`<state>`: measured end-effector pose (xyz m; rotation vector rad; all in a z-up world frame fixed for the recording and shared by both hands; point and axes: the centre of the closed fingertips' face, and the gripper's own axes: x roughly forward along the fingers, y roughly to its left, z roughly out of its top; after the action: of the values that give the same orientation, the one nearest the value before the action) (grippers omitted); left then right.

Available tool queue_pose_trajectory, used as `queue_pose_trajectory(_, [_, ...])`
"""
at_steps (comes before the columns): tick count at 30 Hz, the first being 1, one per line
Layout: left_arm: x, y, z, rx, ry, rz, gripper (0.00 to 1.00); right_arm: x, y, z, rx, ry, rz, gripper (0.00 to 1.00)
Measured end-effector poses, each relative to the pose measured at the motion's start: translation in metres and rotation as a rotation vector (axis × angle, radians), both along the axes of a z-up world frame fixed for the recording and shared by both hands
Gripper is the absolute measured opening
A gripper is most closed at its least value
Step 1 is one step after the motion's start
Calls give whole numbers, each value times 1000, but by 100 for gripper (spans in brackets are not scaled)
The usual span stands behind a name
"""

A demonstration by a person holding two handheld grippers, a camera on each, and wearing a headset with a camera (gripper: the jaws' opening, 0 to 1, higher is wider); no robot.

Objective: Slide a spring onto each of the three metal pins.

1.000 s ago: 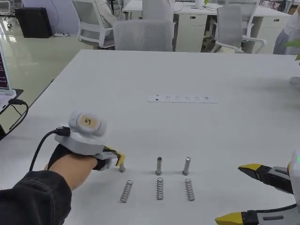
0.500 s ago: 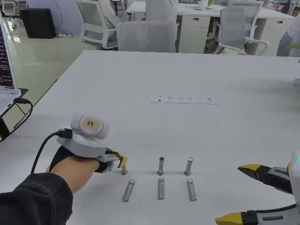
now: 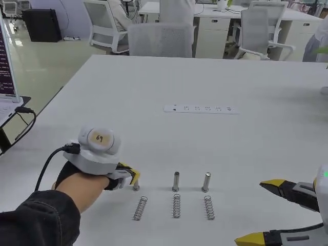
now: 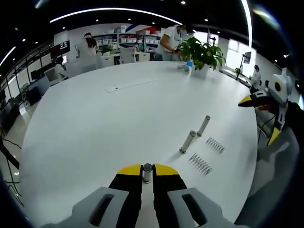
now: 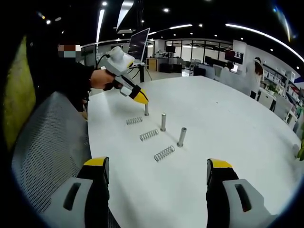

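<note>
While the left claw [image 4: 147,170] is clenched on the top of the left-end pin [image 3: 136,186], its yellow-tipped jaws pressed against it from both sides, the right claw [image 5: 157,165] hangs released. Its jaws are spread wide at the near edge of the desk [image 3: 205,143], on the side of the right edge and well apart from the parts. The left-end pin stands upright on the desk. The middle pin [image 3: 176,181] and the right-end pin [image 3: 206,181] stand upright in the same row, which runs parallel to the near edge, and both are bare.

Three springs lie flat between the pins and the near edge, one before each pin. The left spring [image 3: 139,208] lies slightly slanted, beside the middle spring [image 3: 177,205] and the right spring [image 3: 209,207]. Each points lengthwise toward its pin without touching it.

A hand [image 3: 84,180] holds the left claw's body, and a black cable [image 3: 48,159] trails from it toward the left edge. A white power strip [image 3: 201,108] lies flat nearer the desk's middle, well beyond the pins.
</note>
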<state>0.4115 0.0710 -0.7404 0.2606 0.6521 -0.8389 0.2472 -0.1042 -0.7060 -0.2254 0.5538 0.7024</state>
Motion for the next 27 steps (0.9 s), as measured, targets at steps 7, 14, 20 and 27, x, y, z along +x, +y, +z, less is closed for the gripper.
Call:
queue_pose_trajectory(7, [-1,-1,2,-8,-13,-5,3,0,0,0,1,0,1,83])
queue_pose_trajectory(14, [-1,-3,6,-32,-16,6,10,0,0,0,1,0,3,83])
queue_pose_trajectory(20, [-1,-2,11,-48,-30,19,18,0,0,-1,0,1,4,83])
queue_pose_trajectory(27, [0,-1,23,-79,-51,32,20,0,1,-1,0,3,8,83])
